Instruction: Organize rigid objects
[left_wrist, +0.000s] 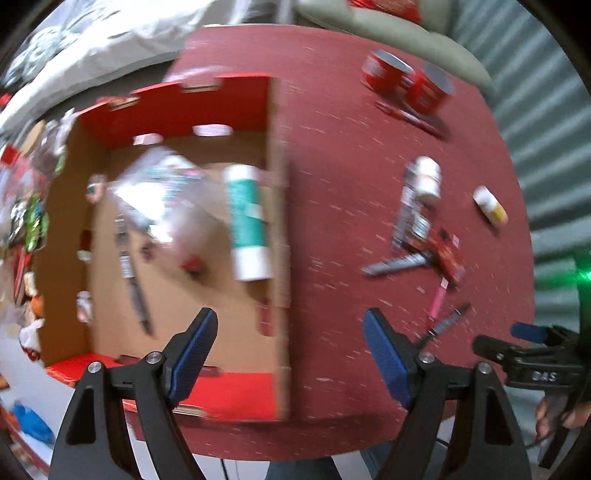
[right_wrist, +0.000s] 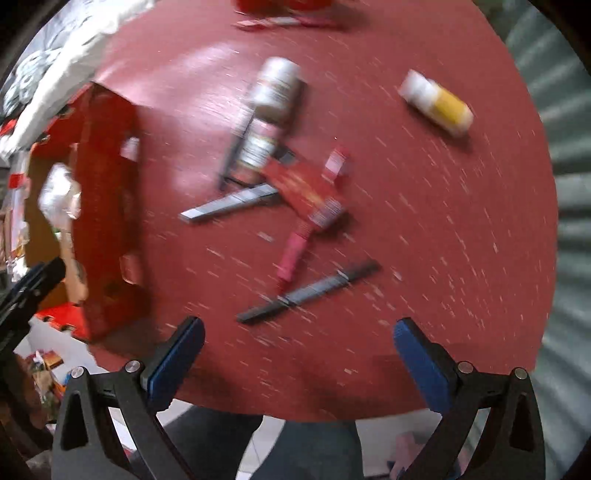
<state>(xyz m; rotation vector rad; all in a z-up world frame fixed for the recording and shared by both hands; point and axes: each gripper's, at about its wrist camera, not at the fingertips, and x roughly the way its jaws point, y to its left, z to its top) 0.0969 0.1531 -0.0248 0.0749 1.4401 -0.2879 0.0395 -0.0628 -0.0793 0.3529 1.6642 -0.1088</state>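
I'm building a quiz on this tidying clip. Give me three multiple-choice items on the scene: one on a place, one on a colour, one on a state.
1. Where does the teal-and-white tube lie?
A. inside the cardboard box
B. on the bare table
C. in the left claw

2. What colour is the table top?
A. green
B. dark red
C. white

3. What state is the right claw in?
A. shut on a pen
B. shut with nothing in it
C. open with nothing between its pads

Answers:
1. A, the left wrist view shows the tube on the floor of the cardboard box, along its right wall.
2. B, both views show a dark red surface with pale flecks.
3. C, the blue pads stand wide apart with only table between them.
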